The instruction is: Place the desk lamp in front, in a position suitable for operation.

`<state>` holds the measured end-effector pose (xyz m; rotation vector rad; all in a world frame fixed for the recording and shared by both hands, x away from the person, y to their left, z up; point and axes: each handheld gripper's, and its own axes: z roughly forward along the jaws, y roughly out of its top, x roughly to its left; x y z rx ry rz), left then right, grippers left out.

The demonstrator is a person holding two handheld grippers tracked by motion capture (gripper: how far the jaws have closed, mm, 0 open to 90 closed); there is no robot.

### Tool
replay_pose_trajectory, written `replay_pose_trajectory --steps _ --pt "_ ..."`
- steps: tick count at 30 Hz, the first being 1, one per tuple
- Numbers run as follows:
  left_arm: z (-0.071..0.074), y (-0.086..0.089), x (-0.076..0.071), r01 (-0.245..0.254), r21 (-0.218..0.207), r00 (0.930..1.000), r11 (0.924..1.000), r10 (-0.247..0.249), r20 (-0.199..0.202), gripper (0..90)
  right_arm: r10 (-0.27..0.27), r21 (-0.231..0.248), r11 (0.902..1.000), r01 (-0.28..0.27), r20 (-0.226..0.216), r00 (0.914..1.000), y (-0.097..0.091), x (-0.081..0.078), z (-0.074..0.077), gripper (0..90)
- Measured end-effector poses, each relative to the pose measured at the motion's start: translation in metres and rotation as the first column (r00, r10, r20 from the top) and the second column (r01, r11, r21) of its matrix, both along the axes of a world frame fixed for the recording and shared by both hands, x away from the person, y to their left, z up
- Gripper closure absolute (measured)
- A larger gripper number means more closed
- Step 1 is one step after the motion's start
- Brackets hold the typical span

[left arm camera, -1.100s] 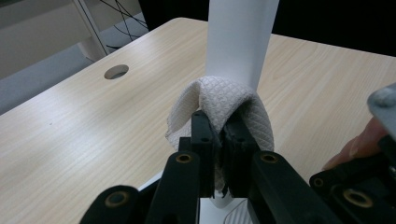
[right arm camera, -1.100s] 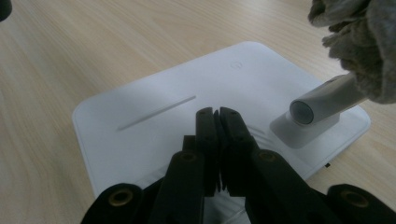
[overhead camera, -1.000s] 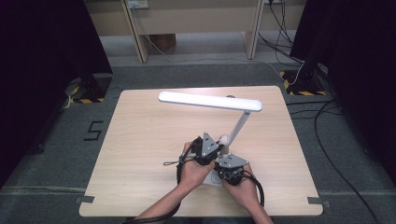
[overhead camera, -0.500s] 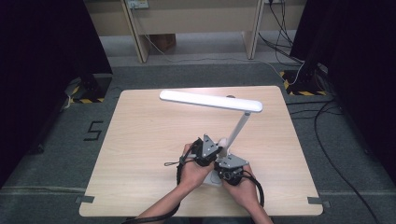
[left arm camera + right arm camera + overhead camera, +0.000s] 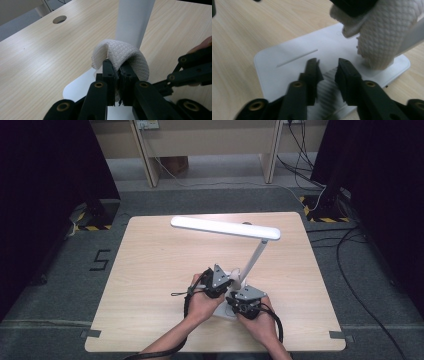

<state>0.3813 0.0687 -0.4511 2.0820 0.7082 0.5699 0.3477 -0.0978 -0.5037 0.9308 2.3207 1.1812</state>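
Note:
A white desk lamp stands near the table's front edge, with a long lit head (image 5: 225, 227), a slanted stem (image 5: 254, 257) and a flat base (image 5: 287, 67). My left gripper (image 5: 117, 66) is shut on a white textured cloth (image 5: 125, 53), which it holds against the foot of the stem (image 5: 133, 20). My right gripper (image 5: 328, 65) hovers low over the base; its jaws have just been opening and nothing is between them. The high view has the left gripper (image 5: 225, 281) at the stem and the right gripper (image 5: 240, 302) just beside it, over the base.
The light wooden table (image 5: 150, 270) has a round cable hole (image 5: 59, 19) at the back. Dark curtains and floor cables surround it. Both forearms come in from the front edge.

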Motion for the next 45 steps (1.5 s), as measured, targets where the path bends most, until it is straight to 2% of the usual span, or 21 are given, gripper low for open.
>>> replay_pose_trajectory --steps 4,7,10,15,20,26,31,35,40,44,45 --pt "0.004 0.01 -0.003 0.003 0.011 1.0 0.9999 -0.003 -0.004 84.9 0.004 0.002 1.0 -0.004 0.004 1.0 -0.002 -0.012 0.01 63.7" --pt "0.007 0.018 -0.005 -0.002 0.01 0.9999 0.9999 0.002 -0.011 85.0 -0.027 0.009 0.9996 0.026 0.054 0.9982 -0.007 -0.02 0.022 61.4" --pt "0.011 0.022 -0.007 -0.005 0.007 0.9999 1.0 0.005 -0.012 84.9 -0.053 0.016 0.9985 0.051 0.113 0.9921 -0.008 -0.025 0.035 57.8" --pt "0.019 0.022 -0.016 0.013 0.004 0.9999 0.9999 -0.012 -0.005 84.9 -0.05 -0.007 0.9986 0.052 0.179 0.9826 0.0 -0.022 0.043 51.5" --pt "0.028 0.024 -0.024 0.025 0.017 0.9996 0.9995 -0.026 0.007 84.9 -0.048 -0.01 0.9987 0.051 0.182 0.9822 -0.001 -0.016 0.046 51.7" --pt "0.029 0.026 -0.027 0.04 0.033 0.9992 0.9987 -0.04 0.008 84.8 -0.005 -0.02 0.9998 0.009 0.192 0.9813 0.0 -0.014 0.052 56.2" --pt "0.029 0.029 -0.028 0.037 0.027 0.9993 0.9989 -0.038 0.003 84.9 0.026 -0.024 0.9995 -0.022 0.195 0.9804 0.002 -0.013 0.054 63.7" --pt "0.03 0.031 -0.031 0.052 0.035 0.9986 0.998 -0.052 0.004 84.9 0.03 -0.027 0.9993 -0.025 0.197 0.98 0.001 -0.012 0.053 71.3" --pt "0.027 0.033 -0.031 0.045 0.006 0.9989 0.999 -0.045 -0.014 84.9 0.026 -0.012 0.9996 -0.024 0.243 0.9698 -0.002 -0.016 0.054 82.2" --pt "0.026 0.03 -0.032 0.053 -0.02 0.9983 0.9984 -0.053 -0.025 85.0 0.008 0.004 0.9999 -0.009 0.253 0.9674 -0.006 -0.017 0.057 83.6" --pt "0.028 0.03 -0.033 0.05 -0.018 0.9987 0.9986 -0.05 -0.012 85.1 0.008 0.008 0.9999 -0.01 0.259 0.9657 -0.006 -0.017 0.058 83.4"
